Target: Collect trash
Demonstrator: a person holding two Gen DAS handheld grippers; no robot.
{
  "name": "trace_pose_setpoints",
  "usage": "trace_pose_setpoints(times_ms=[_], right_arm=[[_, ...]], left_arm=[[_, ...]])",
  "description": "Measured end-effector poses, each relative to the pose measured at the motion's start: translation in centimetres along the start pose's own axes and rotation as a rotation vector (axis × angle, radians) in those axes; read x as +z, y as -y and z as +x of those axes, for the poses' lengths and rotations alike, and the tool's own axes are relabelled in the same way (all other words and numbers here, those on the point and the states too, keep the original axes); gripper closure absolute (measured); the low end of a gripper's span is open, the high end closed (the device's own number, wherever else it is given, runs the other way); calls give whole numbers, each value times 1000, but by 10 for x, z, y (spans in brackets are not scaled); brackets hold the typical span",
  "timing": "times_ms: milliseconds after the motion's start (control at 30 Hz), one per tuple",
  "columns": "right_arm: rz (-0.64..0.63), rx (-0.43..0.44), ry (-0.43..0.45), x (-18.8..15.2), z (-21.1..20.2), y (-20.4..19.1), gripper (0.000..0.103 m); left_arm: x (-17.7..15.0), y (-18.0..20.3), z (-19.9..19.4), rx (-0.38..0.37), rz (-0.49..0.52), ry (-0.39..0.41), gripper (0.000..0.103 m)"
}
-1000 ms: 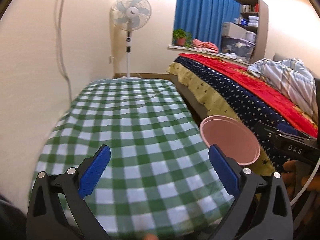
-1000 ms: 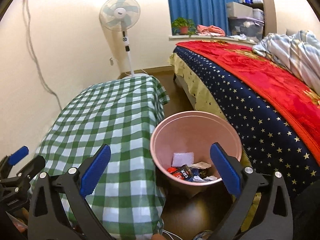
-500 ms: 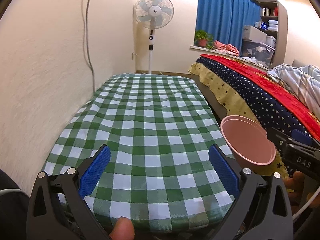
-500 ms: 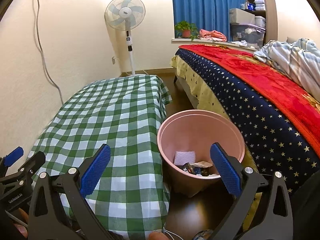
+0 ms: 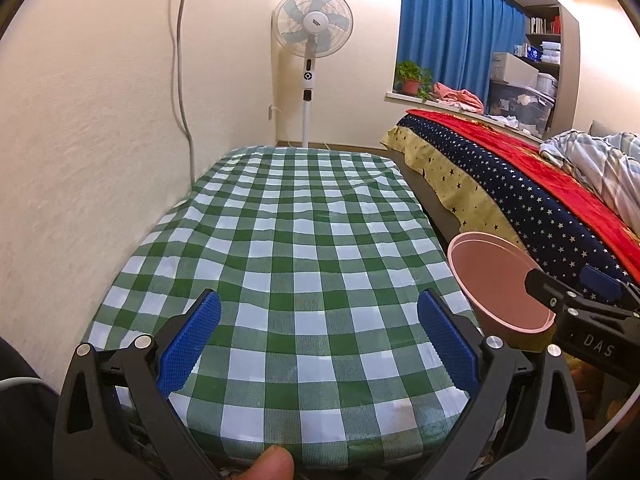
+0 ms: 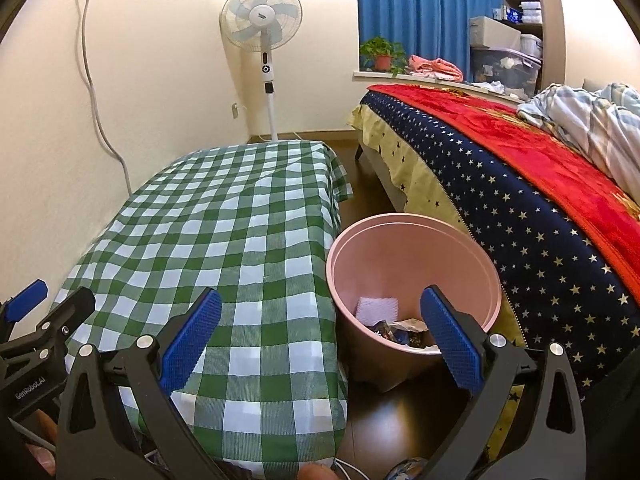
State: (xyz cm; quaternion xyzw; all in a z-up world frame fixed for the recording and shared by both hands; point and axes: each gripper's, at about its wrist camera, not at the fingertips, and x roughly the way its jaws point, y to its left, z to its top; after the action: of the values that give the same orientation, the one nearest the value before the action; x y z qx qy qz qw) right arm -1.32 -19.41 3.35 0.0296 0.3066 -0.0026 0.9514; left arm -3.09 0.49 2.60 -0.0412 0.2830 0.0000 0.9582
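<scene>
Wrappers [image 6: 404, 330] lie in pink bin [image 6: 412, 248]; left claw [image 5: 320, 340] and right claw [image 6: 320, 340] spread, empty.

Your left wrist camera sits low at the near end of the checked table [image 5: 296, 248], facing along it toward the standing fan [image 5: 312, 24]. Your right wrist camera looks from further right, down over the pink bin [image 6: 412, 280] beside the bed [image 6: 520, 184]. Both views share table, fan, bin, bed and blue curtain [image 5: 452, 36]
</scene>
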Motion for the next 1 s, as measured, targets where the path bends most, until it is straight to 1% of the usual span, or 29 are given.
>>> trace_pose_setpoints(times_ms=[1000], right_arm=[[-9, -4, -1, -1, 0, -2, 5]], left_arm=[[-4, 2, 1, -3, -8, -6, 8]])
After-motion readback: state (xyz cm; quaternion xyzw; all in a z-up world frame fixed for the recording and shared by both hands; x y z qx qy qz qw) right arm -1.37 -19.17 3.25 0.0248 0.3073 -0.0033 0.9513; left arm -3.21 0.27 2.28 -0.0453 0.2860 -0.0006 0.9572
